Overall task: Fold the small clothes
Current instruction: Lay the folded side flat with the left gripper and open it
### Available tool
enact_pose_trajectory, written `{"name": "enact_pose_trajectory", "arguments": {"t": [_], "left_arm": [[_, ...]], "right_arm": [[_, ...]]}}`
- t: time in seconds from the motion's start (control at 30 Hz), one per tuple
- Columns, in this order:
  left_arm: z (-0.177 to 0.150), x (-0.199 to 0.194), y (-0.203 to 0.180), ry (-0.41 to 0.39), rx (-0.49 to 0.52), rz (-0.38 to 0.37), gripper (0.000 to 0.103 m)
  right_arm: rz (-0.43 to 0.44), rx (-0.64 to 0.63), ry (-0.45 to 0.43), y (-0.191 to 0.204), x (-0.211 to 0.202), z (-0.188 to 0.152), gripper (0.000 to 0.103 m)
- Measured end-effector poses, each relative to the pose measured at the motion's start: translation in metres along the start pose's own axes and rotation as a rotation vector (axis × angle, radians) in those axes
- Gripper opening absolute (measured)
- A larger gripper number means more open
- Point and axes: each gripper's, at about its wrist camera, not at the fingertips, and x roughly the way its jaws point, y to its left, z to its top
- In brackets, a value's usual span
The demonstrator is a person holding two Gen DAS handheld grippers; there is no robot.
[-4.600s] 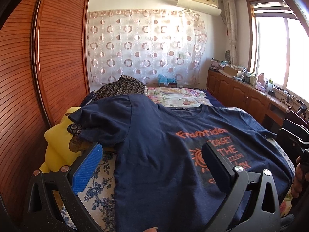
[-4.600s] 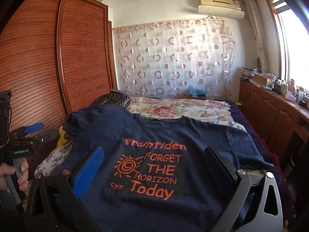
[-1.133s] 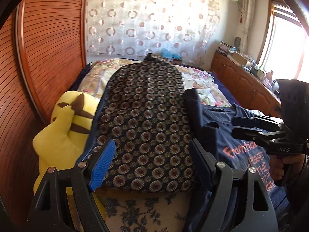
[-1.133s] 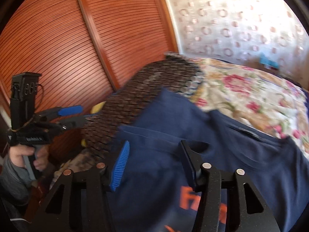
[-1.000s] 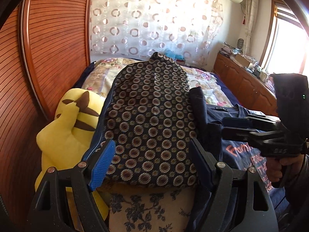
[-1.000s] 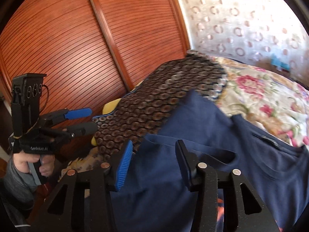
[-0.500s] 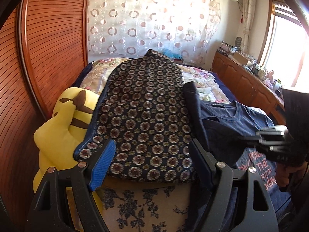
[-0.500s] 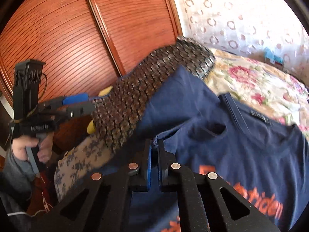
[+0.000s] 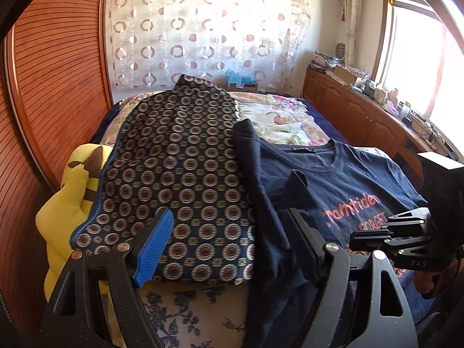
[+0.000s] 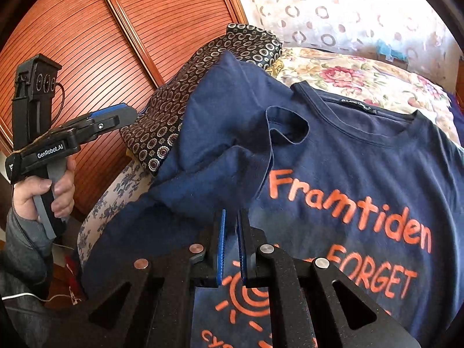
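Note:
A navy T-shirt (image 10: 362, 156) with orange print lies front-up on the bed; it also shows in the left wrist view (image 9: 342, 179). Its left sleeve (image 10: 232, 156) is pulled inward over the chest. My right gripper (image 10: 230, 217) is shut on the sleeve edge, just above the print. My left gripper (image 9: 229, 232) is open and empty, hovering over a dark circle-patterned cloth (image 9: 179, 174) beside the shirt's left side. The left gripper also shows in the right wrist view (image 10: 116, 116).
A yellow plush toy (image 9: 69, 197) sits at the bed's left edge against the wooden wardrobe doors (image 9: 43, 87). A floral bedsheet (image 10: 362, 78) covers the far bed. A wooden cabinet (image 9: 362, 116) with clutter runs under the window at right.
My right gripper closed on the sleeve and has drawn it inward over the shirt's chest. My left gripper stayed open over the patterned cloth, barely moving.

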Motion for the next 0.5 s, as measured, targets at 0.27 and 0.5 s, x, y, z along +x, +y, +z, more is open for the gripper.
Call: {"name": "enact_pose_trajectory", "arguments": {"t": [0.27, 0.5], "left_arm": [[0.017, 0.017, -0.019, -0.006, 0.071, -0.042, 0.071], [0.051, 0.067, -0.033, 0.079, 0.173, -0.037, 0.050]], "right_arm": [[-0.063, -0.008, -0.036, -0.002, -0.017, 0.005, 0.049], [-0.134, -0.009, -0.086, -0.014, -0.021, 0.021, 0.049]]}}
